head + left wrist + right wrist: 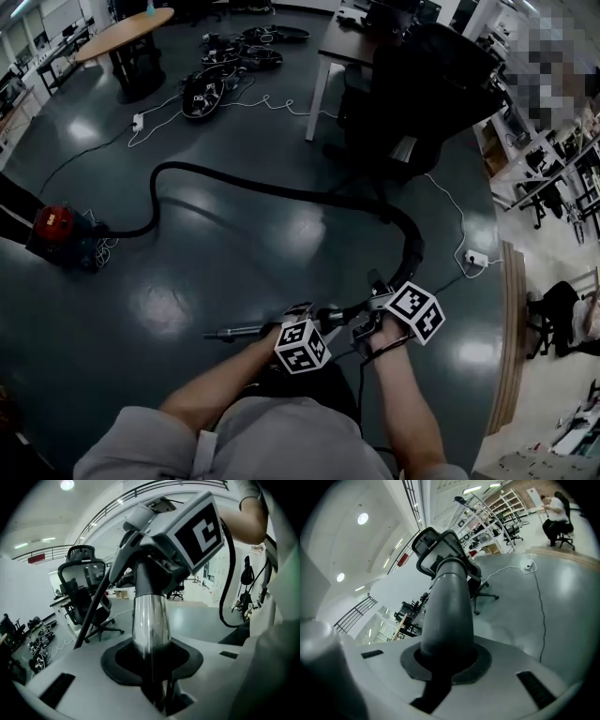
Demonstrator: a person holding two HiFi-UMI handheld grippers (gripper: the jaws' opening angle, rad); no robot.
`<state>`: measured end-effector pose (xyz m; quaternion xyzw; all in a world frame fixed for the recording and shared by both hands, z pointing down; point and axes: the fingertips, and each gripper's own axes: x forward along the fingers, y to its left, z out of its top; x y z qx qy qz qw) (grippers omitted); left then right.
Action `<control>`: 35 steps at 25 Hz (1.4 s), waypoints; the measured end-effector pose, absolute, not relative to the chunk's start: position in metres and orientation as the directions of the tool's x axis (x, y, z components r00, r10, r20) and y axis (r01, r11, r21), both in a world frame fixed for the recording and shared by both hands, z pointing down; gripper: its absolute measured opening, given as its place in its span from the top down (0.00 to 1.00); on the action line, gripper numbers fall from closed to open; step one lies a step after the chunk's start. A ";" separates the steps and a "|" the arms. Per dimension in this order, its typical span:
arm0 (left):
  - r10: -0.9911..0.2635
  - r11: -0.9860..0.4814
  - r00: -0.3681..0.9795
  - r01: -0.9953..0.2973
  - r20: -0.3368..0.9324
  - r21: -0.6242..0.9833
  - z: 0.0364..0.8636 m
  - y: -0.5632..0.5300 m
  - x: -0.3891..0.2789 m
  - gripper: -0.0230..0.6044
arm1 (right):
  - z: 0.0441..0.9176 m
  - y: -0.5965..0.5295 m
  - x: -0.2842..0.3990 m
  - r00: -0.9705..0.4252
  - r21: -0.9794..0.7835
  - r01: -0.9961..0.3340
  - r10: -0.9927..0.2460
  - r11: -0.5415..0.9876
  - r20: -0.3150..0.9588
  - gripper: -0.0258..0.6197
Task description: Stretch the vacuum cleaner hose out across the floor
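A red vacuum cleaner (56,227) sits on the dark floor at the left. Its black hose (272,190) snakes rightward past the chair, then bends down toward my hands. My left gripper (298,321) is shut on the shiny metal wand tube (149,620), whose end sticks out to the left (234,331). My right gripper (380,298) is shut on the grey curved handle pipe (449,606) where the hose joins it. In the left gripper view the right gripper's marker cube (194,527) sits just above the tube.
A black office chair (422,94) and a white desk (339,45) stand beside the hose's far bend. A round wooden table (127,28), floor gear with cables (216,70), a white power strip (476,258) and a wooden platform edge (511,347) surround the area.
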<state>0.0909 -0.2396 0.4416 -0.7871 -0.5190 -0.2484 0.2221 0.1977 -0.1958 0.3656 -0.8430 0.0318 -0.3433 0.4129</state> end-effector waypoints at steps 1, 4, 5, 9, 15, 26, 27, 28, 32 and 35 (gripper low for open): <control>0.715 -0.359 0.330 0.930 0.616 -0.081 0.440 -0.241 0.087 0.76 | 0.363 -0.199 0.195 0.758 -0.725 0.212 -0.358 -0.656 0.545 0.90; 0.732 -0.362 0.312 0.931 0.606 -0.042 0.438 -0.242 0.076 0.76 | 0.358 -0.208 0.190 0.747 -0.732 0.170 -0.398 -0.660 0.533 0.90; 0.731 -0.366 0.309 0.930 0.608 -0.033 0.439 -0.243 0.073 0.76 | 0.357 -0.209 0.188 0.749 -0.732 0.166 -0.399 -0.660 0.529 0.90; 0.692 -0.404 0.328 0.914 0.643 -0.032 0.449 -0.249 0.069 0.76 | 0.351 -0.198 0.179 0.763 -0.759 0.148 -0.416 -0.634 0.495 0.69; 0.634 -0.398 0.324 0.915 0.702 -0.063 0.457 -0.253 0.063 0.76 | 0.341 -0.166 0.166 0.711 -0.709 0.009 -0.495 -0.705 0.500 0.61; 0.544 -0.523 0.344 0.852 0.765 -0.011 0.442 -0.223 0.043 0.76 | 0.350 -0.062 0.201 0.466 -0.090 -0.754 -0.626 -0.651 0.625 0.61; 0.536 -0.534 0.347 0.846 0.770 -0.010 0.439 -0.220 0.040 0.76 | 0.354 -0.066 0.207 0.417 -0.013 -0.831 -0.638 -0.556 0.647 0.61; 0.527 -0.542 0.349 0.840 0.774 -0.010 0.436 -0.217 0.036 0.76 | 0.357 -0.071 0.213 0.369 0.055 -0.890 -0.645 -0.452 0.669 0.61; 0.489 -0.570 0.366 0.821 0.792 -0.028 0.420 -0.224 0.015 0.76 | 0.366 -0.100 0.250 0.277 0.275 -0.956 -0.638 -0.105 0.719 0.61; 0.462 -0.575 0.364 0.817 0.809 -0.040 0.407 -0.242 -0.008 0.76 | 0.363 -0.139 0.269 0.249 0.403 -0.910 -0.650 0.097 0.718 0.61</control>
